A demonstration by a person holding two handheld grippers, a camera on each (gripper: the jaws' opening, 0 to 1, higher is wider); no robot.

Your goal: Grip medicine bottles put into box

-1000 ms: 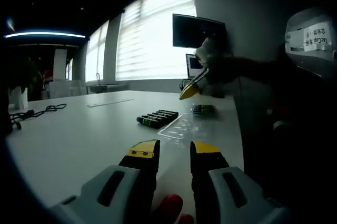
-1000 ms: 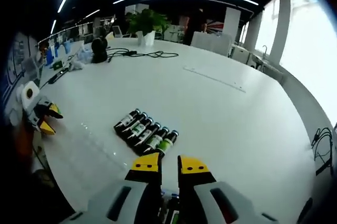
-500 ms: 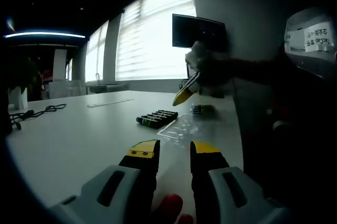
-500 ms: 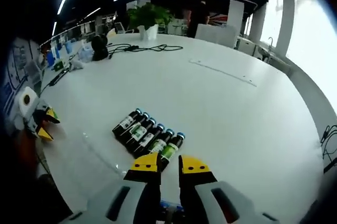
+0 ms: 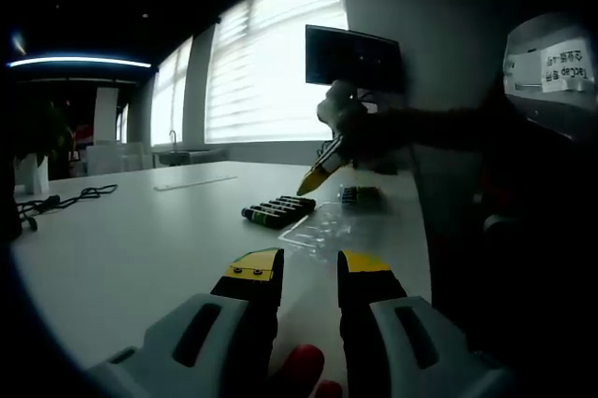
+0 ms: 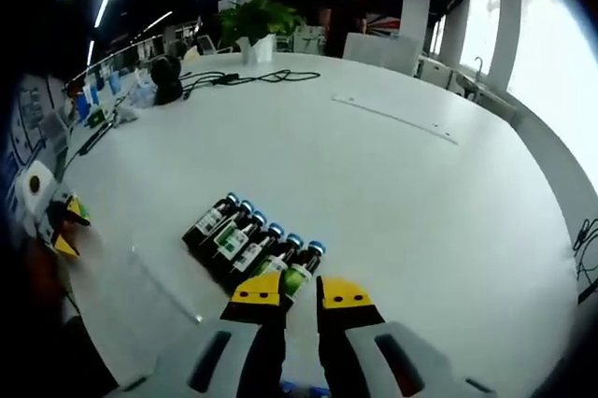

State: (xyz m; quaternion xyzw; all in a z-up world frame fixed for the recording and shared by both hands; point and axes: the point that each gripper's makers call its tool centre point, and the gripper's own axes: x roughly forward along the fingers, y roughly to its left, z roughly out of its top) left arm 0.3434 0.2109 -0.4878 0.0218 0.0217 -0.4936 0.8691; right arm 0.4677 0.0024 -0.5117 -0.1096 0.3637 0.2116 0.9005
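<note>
A row of several dark medicine bottles (image 6: 250, 244) with blue caps and green labels lies on the white table (image 6: 392, 192); the same bottles (image 5: 278, 209) lie mid-table in the left gripper view. My right gripper (image 6: 301, 293) hovers just short of the row's near end, jaws close together with nothing between them. In the left gripper view the right gripper (image 5: 318, 174) hangs over the bottles as one yellow point. Beyond the row, a small box (image 5: 360, 194) holds bottles beside a clear plastic tray (image 5: 322, 225). My left gripper (image 5: 310, 267) rests low over the table, slightly open and empty.
The left gripper (image 6: 69, 228) sits at the table's left edge. A person's arm (image 5: 420, 127) reaches in from the right. A potted plant (image 6: 257, 20), black cables (image 6: 248, 78) and a flat strip (image 6: 397, 118) are at the far side. A dark monitor (image 5: 353, 57) stands by the window.
The right gripper has drifted left from above the box toward the row of bottles, which now lies closer under its jaws. The left gripper has not moved.
</note>
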